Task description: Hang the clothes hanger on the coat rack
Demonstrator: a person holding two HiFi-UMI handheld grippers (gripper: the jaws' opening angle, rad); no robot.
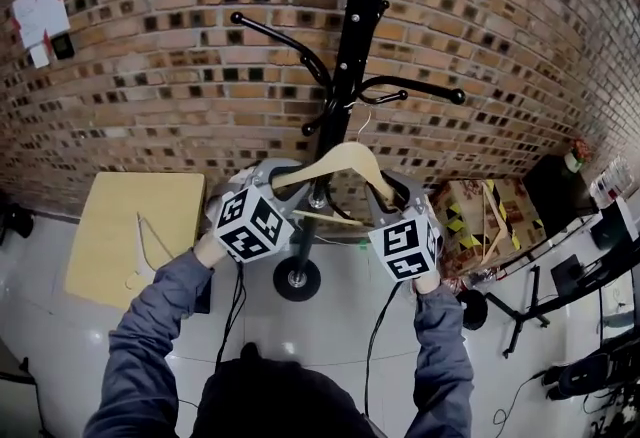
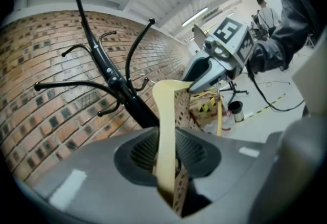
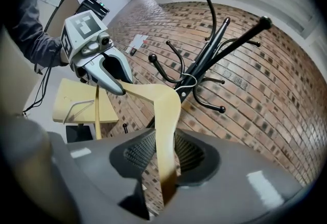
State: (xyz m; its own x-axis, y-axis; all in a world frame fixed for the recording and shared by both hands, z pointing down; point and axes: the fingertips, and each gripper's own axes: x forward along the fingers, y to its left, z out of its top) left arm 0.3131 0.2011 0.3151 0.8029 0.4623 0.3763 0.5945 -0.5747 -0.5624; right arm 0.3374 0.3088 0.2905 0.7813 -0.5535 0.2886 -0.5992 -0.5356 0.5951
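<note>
A pale wooden hanger (image 1: 338, 166) is held level in front of the black coat rack (image 1: 355, 36). My left gripper (image 1: 282, 178) is shut on its left end and my right gripper (image 1: 392, 194) on its right end. In the left gripper view the hanger's arm (image 2: 164, 131) runs out from between the jaws toward the right gripper (image 2: 212, 64). The right gripper view shows the hanger (image 3: 164, 126) reaching across to the left gripper (image 3: 104, 67). Its wire hook (image 3: 188, 81) sits close to the rack's lower arms (image 3: 168, 72); I cannot tell if they touch.
The rack's round base (image 1: 297, 279) stands on the shiny floor below the hanger. A yellow table (image 1: 110, 216) at the left carries another hanger (image 1: 150, 246). A box with yellow-black tape (image 1: 480, 216) and black stands (image 1: 525, 311) fill the right. A brick wall is behind.
</note>
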